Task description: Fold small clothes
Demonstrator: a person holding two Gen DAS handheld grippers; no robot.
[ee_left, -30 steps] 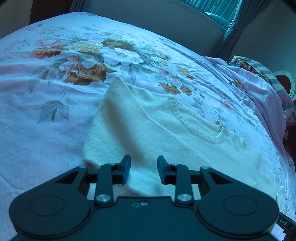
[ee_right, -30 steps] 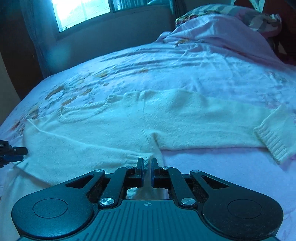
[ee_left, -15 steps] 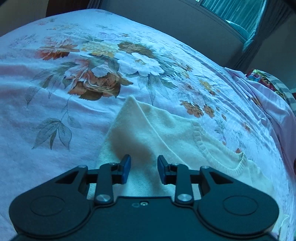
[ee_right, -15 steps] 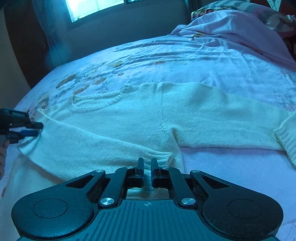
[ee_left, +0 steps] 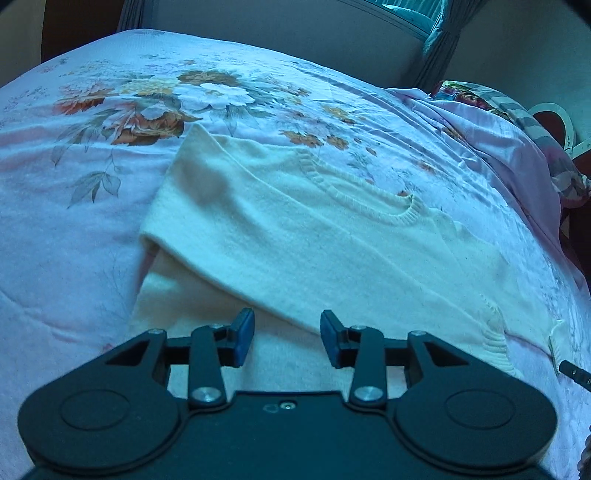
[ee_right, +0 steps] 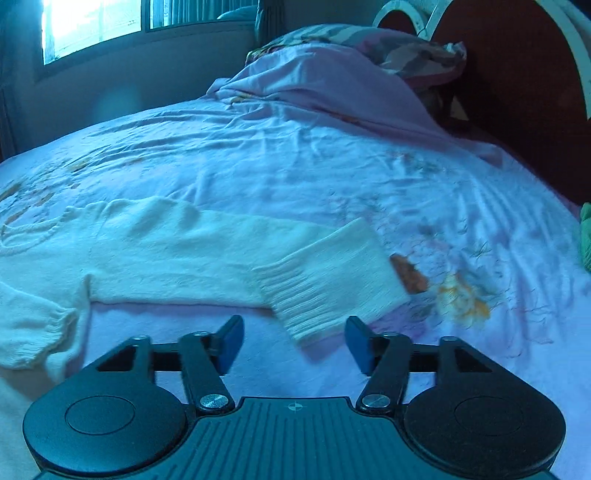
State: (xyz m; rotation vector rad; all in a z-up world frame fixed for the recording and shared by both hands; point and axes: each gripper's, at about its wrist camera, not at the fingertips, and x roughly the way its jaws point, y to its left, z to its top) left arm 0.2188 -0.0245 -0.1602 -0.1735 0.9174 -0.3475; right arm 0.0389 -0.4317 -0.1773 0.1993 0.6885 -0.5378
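Note:
A small cream knit sweater lies flat on the floral bedspread, its ribbed neckline toward the far right. One side is folded over the body, with a fold edge running just ahead of my left gripper, which is open and empty above the sweater's near part. In the right wrist view the sweater's long sleeve stretches right and ends in a ribbed cuff. My right gripper is open and empty, with the cuff's near corner just ahead of the jaws.
A bunched pink sheet and patterned pillow lie at the head of the bed by the dark red headboard. A green cloth shows at the far right edge. A wall and window run along the far side.
My right gripper let go of the sweater's hem, opened, and swung right to the sleeve cuff. My left gripper pulled back, so more of the folded sweater shows.

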